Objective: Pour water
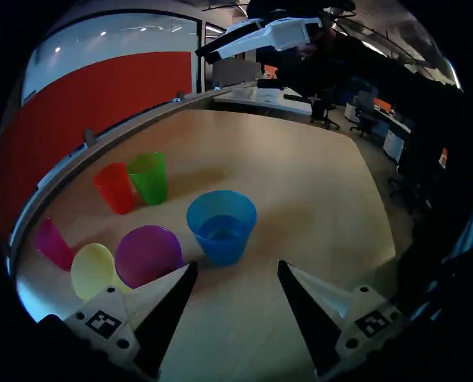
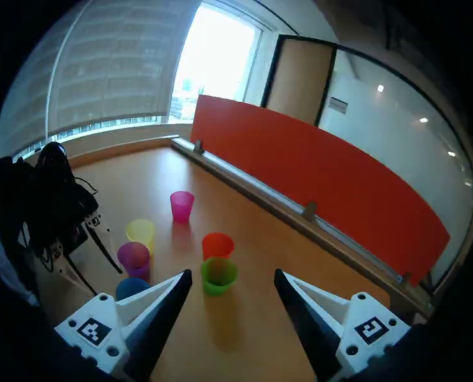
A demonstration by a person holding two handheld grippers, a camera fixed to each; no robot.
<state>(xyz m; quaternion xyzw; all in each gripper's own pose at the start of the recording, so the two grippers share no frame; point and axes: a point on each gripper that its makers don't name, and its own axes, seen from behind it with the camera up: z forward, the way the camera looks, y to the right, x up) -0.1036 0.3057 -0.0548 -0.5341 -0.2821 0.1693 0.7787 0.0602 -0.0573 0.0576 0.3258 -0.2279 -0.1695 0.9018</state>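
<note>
Left gripper [image 1: 236,263] gapes empty before blue cup [image 1: 222,226]; right gripper [image 2: 232,272] released, facing green cup [image 2: 219,275].

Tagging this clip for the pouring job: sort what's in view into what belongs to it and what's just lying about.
Job: blue cup, seemingly holding water; green cup, red cup, purple cup, yellow cup, pink cup, possible receivers; left claw, right claw, both open.
Lying about: red partition, office chairs, far desks.

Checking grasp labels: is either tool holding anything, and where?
Nothing is held: left tool open, short of the blue cup; right tool open too.
</note>
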